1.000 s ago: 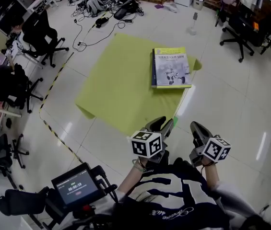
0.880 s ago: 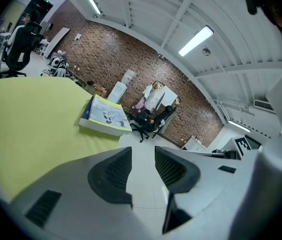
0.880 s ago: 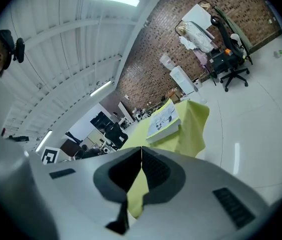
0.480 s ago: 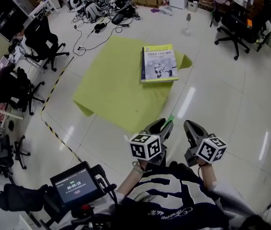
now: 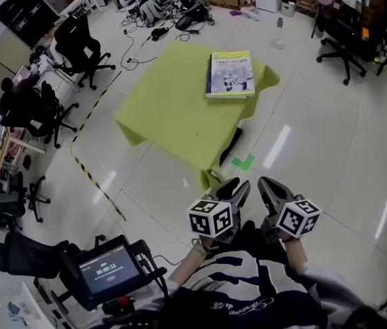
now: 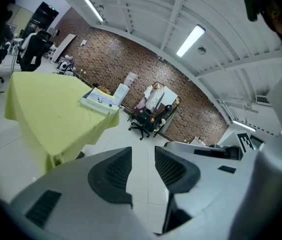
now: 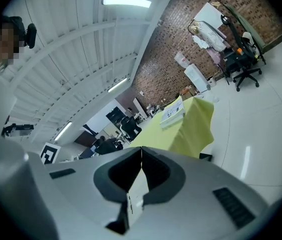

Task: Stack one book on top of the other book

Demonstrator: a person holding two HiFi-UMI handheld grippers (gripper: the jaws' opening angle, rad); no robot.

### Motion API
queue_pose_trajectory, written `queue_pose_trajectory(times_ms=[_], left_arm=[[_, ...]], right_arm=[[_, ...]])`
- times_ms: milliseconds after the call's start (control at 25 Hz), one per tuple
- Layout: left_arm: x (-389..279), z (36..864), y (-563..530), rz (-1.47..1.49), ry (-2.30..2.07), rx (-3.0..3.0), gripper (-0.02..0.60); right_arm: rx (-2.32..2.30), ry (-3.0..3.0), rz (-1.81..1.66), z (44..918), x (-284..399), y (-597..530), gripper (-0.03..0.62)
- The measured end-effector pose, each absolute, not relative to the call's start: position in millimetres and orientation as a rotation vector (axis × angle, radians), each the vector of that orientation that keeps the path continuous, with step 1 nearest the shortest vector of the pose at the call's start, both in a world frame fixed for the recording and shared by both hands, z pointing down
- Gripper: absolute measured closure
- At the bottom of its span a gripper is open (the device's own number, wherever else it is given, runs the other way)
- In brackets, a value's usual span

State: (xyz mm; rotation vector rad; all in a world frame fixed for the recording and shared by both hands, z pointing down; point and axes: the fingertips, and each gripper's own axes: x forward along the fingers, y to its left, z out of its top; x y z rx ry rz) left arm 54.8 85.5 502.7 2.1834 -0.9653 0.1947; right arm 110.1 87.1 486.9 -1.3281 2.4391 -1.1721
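Observation:
A book with a pale cover and a blue spine [image 5: 230, 74] lies flat near the far right corner of the table with the yellow-green cloth [image 5: 172, 108]. It looks like two books, one on the other [image 6: 100, 100]. Both grippers hang low in front of the person's chest, well short of the table. My left gripper [image 5: 240, 188] is open with nothing between its fingers [image 6: 112, 174]. My right gripper [image 5: 264, 186] is shut and empty, its pads meeting edge to edge [image 7: 141, 156]. In the right gripper view the books [image 7: 172, 112] show small and far off.
White tiled floor lies between me and the table, with a green tape mark [image 5: 243, 162] and a black-yellow tape line [image 5: 97, 184]. Office chairs [image 5: 83, 50] and seated people are at the left, a cable heap [image 5: 159, 9] behind the table. A small screen [image 5: 107, 269] sits at my lower left.
The table and books have drawn farther away and up in the head view as the person backed off. Both grippers went back with the person; their jaws stand as before.

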Motion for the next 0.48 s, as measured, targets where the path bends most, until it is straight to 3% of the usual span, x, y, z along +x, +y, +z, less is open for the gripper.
queue_pose_trajectory(times_ms=[480], left_arm=[[31.0, 486.0, 89.3, 0.178, -1.054, 2.219, 0.434]], right_arm=[[-1.232, 2.547, -1.086, 467.6, 78.3, 99.9, 0.605]])
